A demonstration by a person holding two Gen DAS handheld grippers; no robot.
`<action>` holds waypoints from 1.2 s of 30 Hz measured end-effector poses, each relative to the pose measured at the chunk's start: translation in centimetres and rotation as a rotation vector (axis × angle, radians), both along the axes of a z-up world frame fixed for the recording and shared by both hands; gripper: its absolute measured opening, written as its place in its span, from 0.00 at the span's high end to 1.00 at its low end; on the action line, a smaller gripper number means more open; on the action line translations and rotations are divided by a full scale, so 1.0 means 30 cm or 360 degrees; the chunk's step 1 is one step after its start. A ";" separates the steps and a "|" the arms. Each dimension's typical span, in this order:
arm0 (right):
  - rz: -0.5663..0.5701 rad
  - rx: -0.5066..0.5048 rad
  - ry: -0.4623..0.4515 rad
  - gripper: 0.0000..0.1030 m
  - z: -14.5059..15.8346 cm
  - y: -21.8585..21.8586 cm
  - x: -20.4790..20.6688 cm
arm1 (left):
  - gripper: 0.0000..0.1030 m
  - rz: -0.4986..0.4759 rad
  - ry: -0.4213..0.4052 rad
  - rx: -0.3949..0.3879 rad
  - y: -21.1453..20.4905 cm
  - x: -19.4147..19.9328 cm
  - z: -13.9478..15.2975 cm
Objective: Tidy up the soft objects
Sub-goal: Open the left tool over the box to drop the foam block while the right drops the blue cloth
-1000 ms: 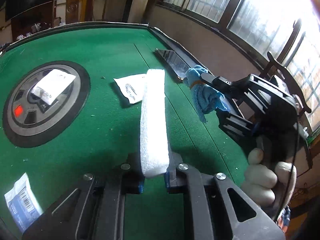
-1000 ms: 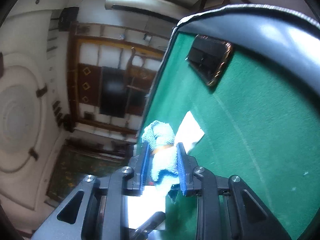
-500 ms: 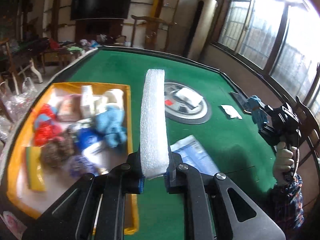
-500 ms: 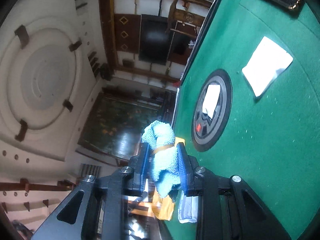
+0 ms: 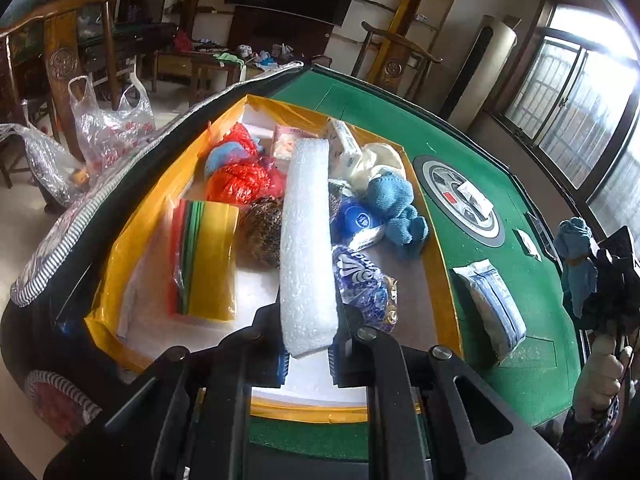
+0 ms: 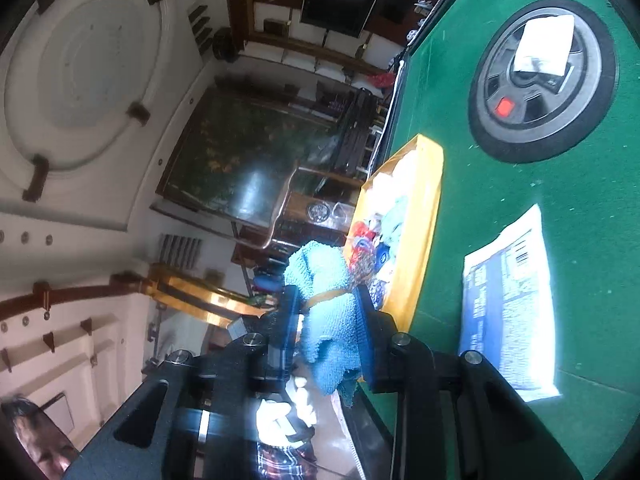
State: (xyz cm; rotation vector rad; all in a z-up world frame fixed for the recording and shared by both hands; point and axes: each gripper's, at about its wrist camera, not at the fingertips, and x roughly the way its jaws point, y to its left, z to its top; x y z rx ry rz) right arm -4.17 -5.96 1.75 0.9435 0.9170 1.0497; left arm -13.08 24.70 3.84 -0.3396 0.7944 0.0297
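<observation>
My left gripper (image 5: pixel 307 354) is shut on a long white foam block (image 5: pixel 306 240) and holds it above the yellow-rimmed tray (image 5: pixel 442 280), which is full of soft items. My right gripper (image 6: pixel 326 320) is shut on a blue cloth (image 6: pixel 326 312) tied with an orange band; in the left wrist view that cloth (image 5: pixel 576 256) hangs in the air over the table's right edge, well right of the tray. The tray also shows in the right wrist view (image 6: pixel 420 216), ahead of the cloth.
In the tray lie a blue knitted toy (image 5: pixel 396 208), red mesh bags (image 5: pixel 240 180), coloured felt sheets (image 5: pixel 204 256) and a purple-patterned bag (image 5: pixel 364 280). On the green table (image 5: pixel 520 352) are a tissue pack (image 5: pixel 492 304) and a round centre hub (image 5: pixel 460 200).
The left gripper swung left and moved over the tray with the foam block. The right gripper turned toward the tray side of the table, still holding the blue cloth.
</observation>
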 end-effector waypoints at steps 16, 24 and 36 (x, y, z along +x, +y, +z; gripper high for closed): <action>0.0386 -0.0561 -0.0183 0.75 0.025 0.469 -0.027 | 0.45 0.0156 -0.0063 -0.0032 0.116 -0.062 0.016; 0.0523 -0.1147 -0.0410 0.75 -0.014 0.670 -0.077 | 0.37 0.0358 -0.0141 0.0180 0.185 -0.122 0.085; 0.0349 -0.1539 -0.0663 0.64 0.023 0.679 -0.113 | 0.37 0.0464 -0.0048 0.0435 0.181 -0.114 0.061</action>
